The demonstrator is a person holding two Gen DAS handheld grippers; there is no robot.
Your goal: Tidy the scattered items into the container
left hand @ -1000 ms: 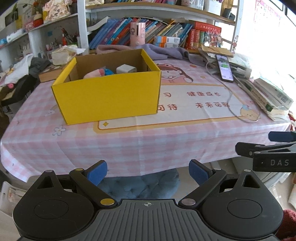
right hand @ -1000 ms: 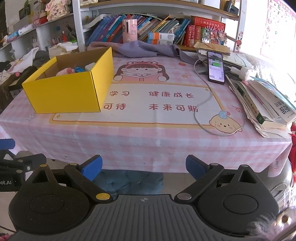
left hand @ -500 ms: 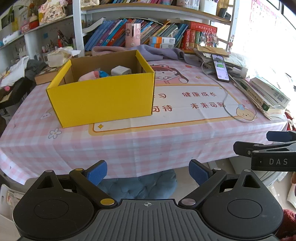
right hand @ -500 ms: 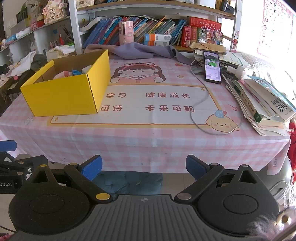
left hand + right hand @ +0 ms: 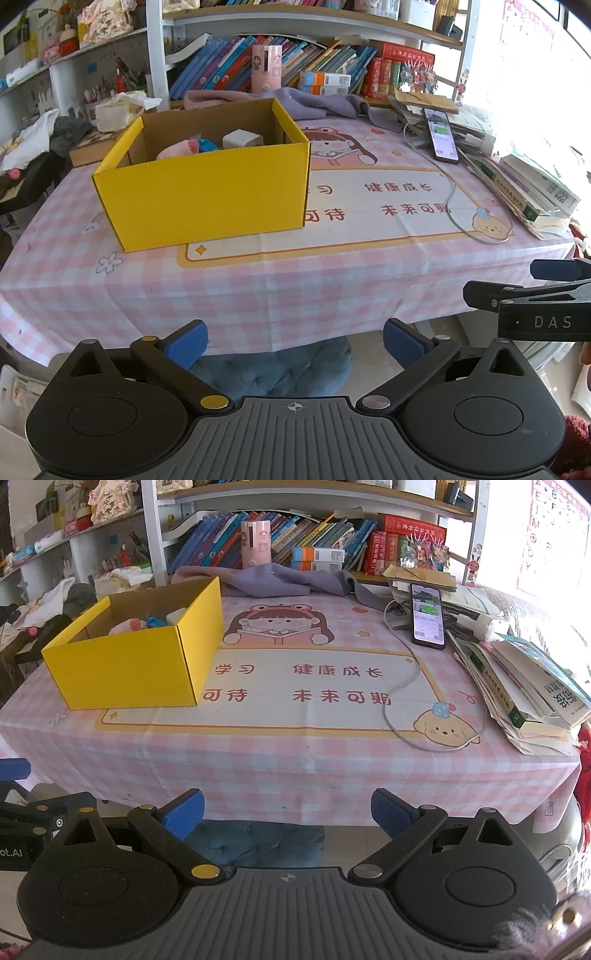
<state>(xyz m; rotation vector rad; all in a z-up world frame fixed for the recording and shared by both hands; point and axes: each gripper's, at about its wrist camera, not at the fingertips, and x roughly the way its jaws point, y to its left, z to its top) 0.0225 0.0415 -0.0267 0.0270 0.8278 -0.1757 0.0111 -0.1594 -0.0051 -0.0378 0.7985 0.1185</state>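
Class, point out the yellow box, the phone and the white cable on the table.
yellow box [image 5: 207, 201], left wrist view, front wall.
phone [image 5: 427, 614], right wrist view, lit screen.
white cable [image 5: 404, 681], right wrist view, middle of its curve.

Yellow box [image 5: 207, 199] upright, open; pink, blue, white items [image 5: 242, 138] inside.
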